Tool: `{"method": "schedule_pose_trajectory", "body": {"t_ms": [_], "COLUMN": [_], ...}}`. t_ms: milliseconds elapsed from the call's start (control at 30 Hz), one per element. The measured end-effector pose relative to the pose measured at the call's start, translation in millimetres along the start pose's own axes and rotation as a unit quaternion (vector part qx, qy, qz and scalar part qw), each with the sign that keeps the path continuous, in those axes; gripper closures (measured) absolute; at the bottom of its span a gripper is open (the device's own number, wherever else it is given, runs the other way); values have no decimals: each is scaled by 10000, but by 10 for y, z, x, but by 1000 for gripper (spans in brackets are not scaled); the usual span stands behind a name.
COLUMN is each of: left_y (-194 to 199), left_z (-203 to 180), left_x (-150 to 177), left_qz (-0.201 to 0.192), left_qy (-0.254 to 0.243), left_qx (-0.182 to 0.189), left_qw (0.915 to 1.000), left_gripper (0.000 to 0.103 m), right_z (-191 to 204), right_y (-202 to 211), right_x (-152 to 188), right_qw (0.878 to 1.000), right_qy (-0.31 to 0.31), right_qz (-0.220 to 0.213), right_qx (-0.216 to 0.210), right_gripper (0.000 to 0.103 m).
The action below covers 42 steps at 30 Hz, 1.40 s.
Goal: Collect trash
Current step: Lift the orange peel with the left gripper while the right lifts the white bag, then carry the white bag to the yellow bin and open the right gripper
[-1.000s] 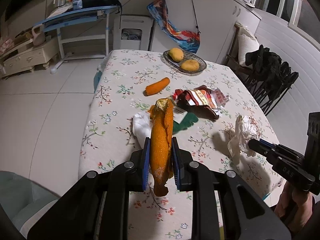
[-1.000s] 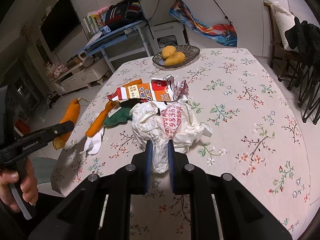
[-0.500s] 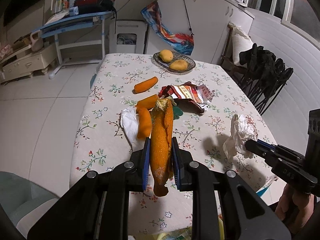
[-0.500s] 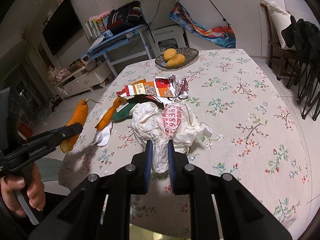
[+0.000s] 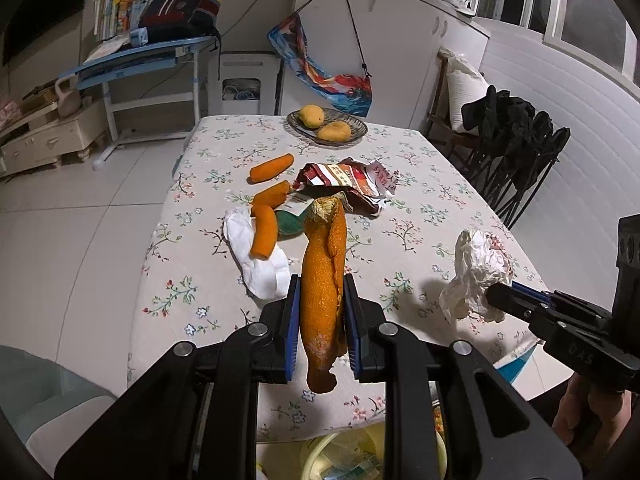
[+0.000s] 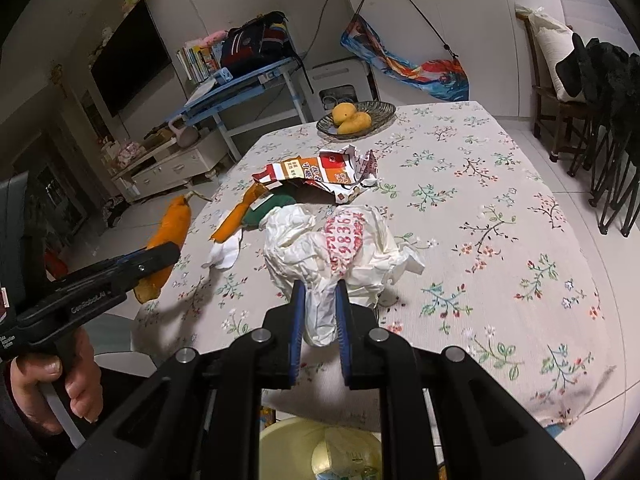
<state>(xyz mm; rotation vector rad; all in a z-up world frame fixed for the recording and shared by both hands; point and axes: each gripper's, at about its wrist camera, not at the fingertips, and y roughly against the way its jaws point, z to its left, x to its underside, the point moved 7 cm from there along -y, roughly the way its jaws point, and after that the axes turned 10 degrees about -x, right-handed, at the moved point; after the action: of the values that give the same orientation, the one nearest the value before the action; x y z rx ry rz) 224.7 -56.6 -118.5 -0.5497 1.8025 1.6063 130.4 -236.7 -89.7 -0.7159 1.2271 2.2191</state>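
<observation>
Left wrist view
Left gripper (image 5: pixel 321 326): jaws clenched on a long orange peel (image 5: pixel 322 280), held above the near edge of the table (image 5: pixel 432 200).
Right gripper (image 5: pixel 516 300): at the right of the table's near edge, gripping a crumpled white paper (image 5: pixel 476 272).
Still on the table: three orange peel pieces (image 5: pixel 266 198), a white tissue (image 5: pixel 256 264), a torn red snack wrapper (image 5: pixel 344 180) mid-table.
Far end of the table: a dish (image 5: pixel 356 136) with two mangoes (image 5: pixel 322 122).
Below the near edge: a yellowish bin (image 5: pixel 320 454).

Right wrist view
Right gripper (image 6: pixel 318 320): jaws clamped on the crumpled white paper (image 6: pixel 340 248), over the near table edge (image 6: pixel 520 240).
Left gripper (image 6: pixel 160 258): left of the table, pinching the orange peel (image 6: pixel 170 228).
Bin (image 6: pixel 340 446): under the near edge.
</observation>
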Motion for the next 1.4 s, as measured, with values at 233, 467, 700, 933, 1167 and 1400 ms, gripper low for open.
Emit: {"method": "schedule_pose_trajectory", "body": {"t_ms": [233,467,700,933,1167,1400], "left_y": [44,61,156,253,356,428], "left_z": [-16,-22,-21,-17,-8,-31], "left_x": [62,105,243,293,347,418], "left_qz": [0,-2,-7,-42,-116,-141], "left_qy": [28,47,92,130,150,146], "left_qx": [16,21,42,80,112,146], "left_qw": [10000,10000,9999,9999,9998,9997], "left_gripper": [84,84,84,84,84,84], "right_z": [40,110,155,217,260,343], "right_y": [57,130,200,274,353,384], "right_x": [73,152,201,260,363,536], "right_qw": [10000,9999,9998,9996,9996,9995], "right_qy": [8,99,121,183,191,254], "right_qz": [-53,-90,-152,-172,-156,-16], "right_qx": [-30,-54,-91,-109,-139,-203], "right_gripper": [87,87,87,87,87,87]}}
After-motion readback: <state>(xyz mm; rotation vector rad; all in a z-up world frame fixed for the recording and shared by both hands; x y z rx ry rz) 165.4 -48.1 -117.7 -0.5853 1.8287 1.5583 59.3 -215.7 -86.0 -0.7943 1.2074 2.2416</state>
